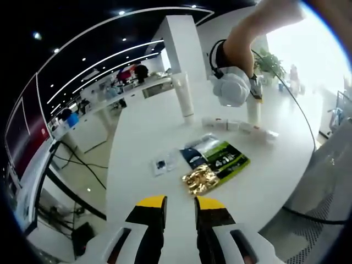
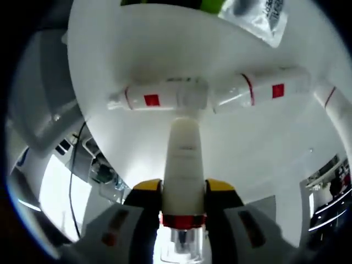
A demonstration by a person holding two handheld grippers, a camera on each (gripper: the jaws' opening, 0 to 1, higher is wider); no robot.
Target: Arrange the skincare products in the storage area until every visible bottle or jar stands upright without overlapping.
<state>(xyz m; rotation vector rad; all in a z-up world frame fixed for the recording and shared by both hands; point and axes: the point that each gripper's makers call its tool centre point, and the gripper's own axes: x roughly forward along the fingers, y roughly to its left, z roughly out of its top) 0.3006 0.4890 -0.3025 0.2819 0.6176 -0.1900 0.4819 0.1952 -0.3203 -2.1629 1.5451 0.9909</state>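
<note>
My right gripper (image 2: 184,190) is shut on a white tube (image 2: 184,159) with a red band near its cap. The tube's far end points at the white table (image 2: 137,44), right by two white bottles with red labels that lie on their sides, one to the left (image 2: 159,99) and one to the right (image 2: 258,91). In the left gripper view, a person's arm holds the right gripper (image 1: 231,85) over the lying bottles (image 1: 239,125), with the tube (image 1: 253,110) hanging below it. A tall white tube (image 1: 185,96) stands upright farther back. My left gripper (image 1: 180,206) is open above the near table.
A green and black sachet (image 1: 220,159), a gold foil packet (image 1: 201,179) and a small white packet (image 1: 162,164) lie mid-table. Another white bottle (image 2: 330,99) lies at the right. A clear packet (image 2: 258,16) sits beyond the bottles. The round table's edge (image 1: 110,165) drops to the floor.
</note>
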